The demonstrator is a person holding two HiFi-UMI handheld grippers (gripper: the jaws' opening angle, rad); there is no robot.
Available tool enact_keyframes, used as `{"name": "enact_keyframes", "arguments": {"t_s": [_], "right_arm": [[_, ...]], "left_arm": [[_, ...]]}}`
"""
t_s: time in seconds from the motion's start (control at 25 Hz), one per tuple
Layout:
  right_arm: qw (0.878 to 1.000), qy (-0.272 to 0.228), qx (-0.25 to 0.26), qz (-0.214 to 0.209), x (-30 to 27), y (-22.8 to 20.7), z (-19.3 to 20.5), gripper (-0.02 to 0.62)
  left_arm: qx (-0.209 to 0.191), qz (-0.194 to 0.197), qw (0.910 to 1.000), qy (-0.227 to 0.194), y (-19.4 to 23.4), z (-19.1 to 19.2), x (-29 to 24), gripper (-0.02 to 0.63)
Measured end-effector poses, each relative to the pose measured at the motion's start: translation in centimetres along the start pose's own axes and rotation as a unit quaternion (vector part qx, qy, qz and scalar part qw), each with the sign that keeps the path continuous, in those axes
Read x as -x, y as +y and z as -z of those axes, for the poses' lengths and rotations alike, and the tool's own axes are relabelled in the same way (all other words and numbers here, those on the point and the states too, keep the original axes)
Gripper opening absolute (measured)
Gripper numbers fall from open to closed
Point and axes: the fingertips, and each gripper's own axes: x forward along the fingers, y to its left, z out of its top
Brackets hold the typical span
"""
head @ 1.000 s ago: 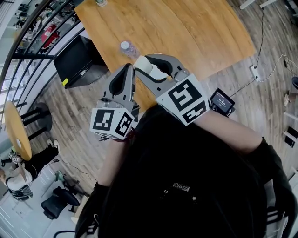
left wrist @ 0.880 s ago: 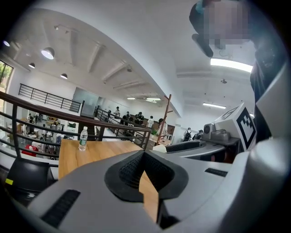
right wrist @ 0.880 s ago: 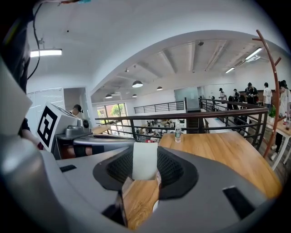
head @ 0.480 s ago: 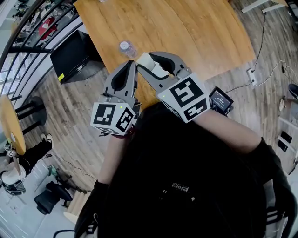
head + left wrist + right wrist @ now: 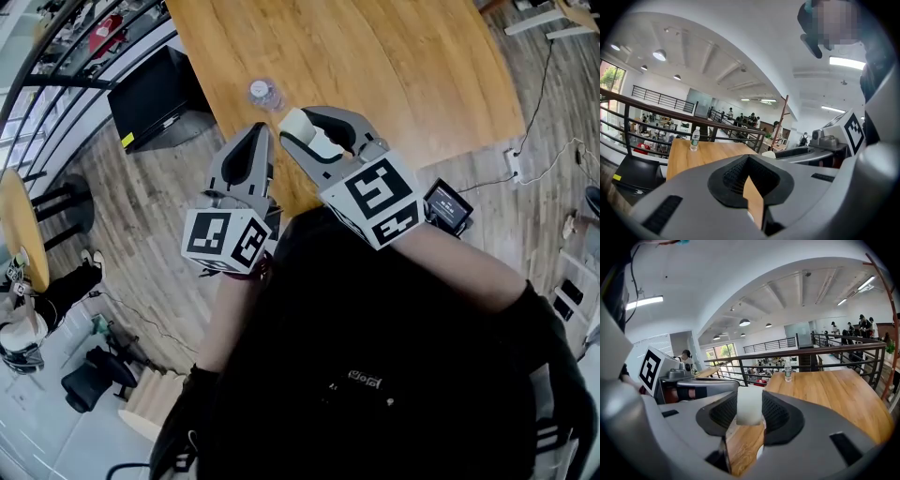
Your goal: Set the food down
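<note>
Here the right gripper [image 5: 749,414] pinches the food [image 5: 749,404] at its tips; left gripper [image 5: 748,160] closed.

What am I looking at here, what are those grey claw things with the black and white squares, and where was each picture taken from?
No robot here: a person holds a two-jaw gripper in each hand; the patterned cubes are part of them. The top-down picture comes from a camera on the person's head. The other two come from cameras riding on the grippers, looking along their jaws. Below is a wooden table with a water bottle standing on it. The right gripper is clamped on a whitish block of food, held above the table. The left gripper is shut and empty.
</note>
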Motion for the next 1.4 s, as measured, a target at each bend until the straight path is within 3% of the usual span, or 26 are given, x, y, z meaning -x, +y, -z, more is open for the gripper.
{"name": "enact_keyframes", "arguments": {"t_s": [1.16, 1.4], "right_arm": [[0.997, 0.044, -0.052, -0.020, -1.9, -2.4, 5.6, 0.170], [0.997, 0.045, -0.058, -0.021, -2.2, -2.9, 6.0, 0.170]], "left_arm": [[0.004, -0.038, 0.9972, 0.065, 0.9, 4.8, -0.2, 0.005], [0.020, -0.048, 0.9969, 0.059, 1.2, 5.4, -0.6, 0.005]]}}
